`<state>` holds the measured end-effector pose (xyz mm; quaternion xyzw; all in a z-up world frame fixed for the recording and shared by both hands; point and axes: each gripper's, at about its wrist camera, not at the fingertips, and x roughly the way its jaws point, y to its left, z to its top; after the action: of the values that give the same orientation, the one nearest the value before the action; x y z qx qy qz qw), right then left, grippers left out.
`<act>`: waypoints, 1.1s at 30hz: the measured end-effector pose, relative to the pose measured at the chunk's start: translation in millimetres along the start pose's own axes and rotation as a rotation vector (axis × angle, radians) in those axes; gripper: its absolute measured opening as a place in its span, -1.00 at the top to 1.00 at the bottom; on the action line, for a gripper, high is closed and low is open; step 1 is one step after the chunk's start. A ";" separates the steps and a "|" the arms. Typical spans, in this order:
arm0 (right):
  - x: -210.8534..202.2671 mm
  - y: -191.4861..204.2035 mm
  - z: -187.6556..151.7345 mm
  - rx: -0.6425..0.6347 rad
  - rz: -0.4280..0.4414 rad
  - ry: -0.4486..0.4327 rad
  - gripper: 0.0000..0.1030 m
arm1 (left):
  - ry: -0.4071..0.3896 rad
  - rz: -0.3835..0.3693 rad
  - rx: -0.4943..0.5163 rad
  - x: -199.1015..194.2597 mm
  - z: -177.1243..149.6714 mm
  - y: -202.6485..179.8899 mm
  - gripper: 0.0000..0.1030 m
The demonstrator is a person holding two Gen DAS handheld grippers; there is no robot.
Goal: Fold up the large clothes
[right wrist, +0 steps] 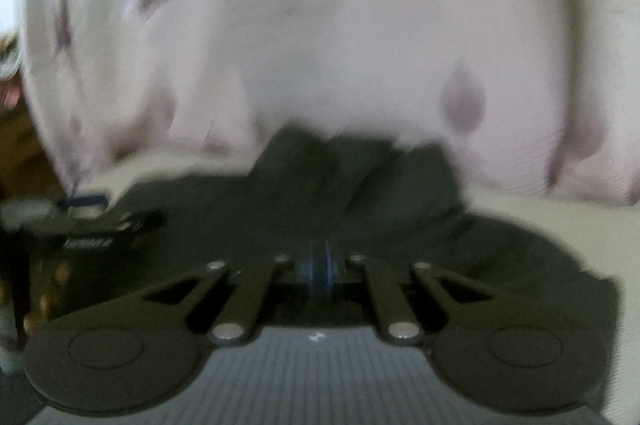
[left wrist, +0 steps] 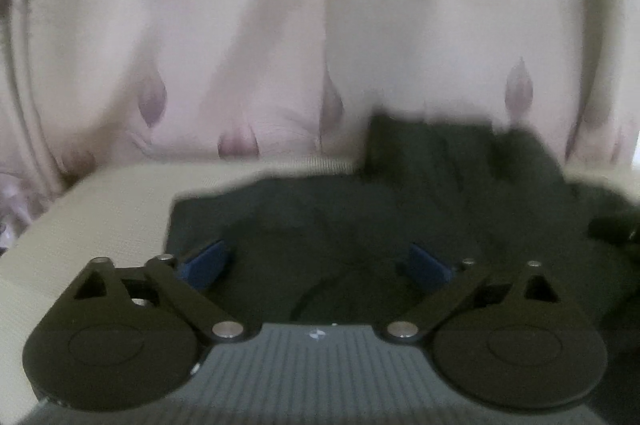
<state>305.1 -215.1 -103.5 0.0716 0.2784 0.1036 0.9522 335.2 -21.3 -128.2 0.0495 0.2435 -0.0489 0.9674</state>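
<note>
A dark green garment (left wrist: 360, 225) lies spread on a beige surface (left wrist: 100, 217). My left gripper (left wrist: 316, 263) hovers low over its near part, open wide, with its blue pads (left wrist: 204, 261) apart and nothing pinched between them. In the right wrist view the same dark garment (right wrist: 360, 185) rises in pleats that gather toward my right gripper (right wrist: 319, 265). Its blue pads are pressed together on the cloth. This view is blurred. Part of the left gripper (right wrist: 86, 203) shows at the left edge of the right wrist view, over the garment's edge.
Pale pink bedding with purple petal prints (left wrist: 240, 45) stands bunched right behind the garment and fills the upper half of both views (right wrist: 340, 45). Bare beige surface (right wrist: 560, 217) lies to the right of the garment. Brown clutter (right wrist: 16, 145) sits at the far left.
</note>
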 end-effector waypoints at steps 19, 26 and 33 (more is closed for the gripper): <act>-25.9 -2.7 -10.3 0.118 -0.031 0.060 0.83 | 0.034 0.006 -0.018 -40.3 2.5 13.9 -0.74; -192.5 1.3 -59.0 0.225 0.047 -0.091 0.01 | -0.024 0.015 0.018 -138.1 -2.7 15.0 -0.89; -307.7 23.7 -137.4 0.204 -0.170 -0.121 -0.03 | -0.025 0.002 0.017 -197.0 -19.7 11.3 -0.89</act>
<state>-26.8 -254.4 -55.0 0.1503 0.2347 -0.0106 0.9603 154.6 6.1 -50.9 0.0572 0.2309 -0.0506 0.9700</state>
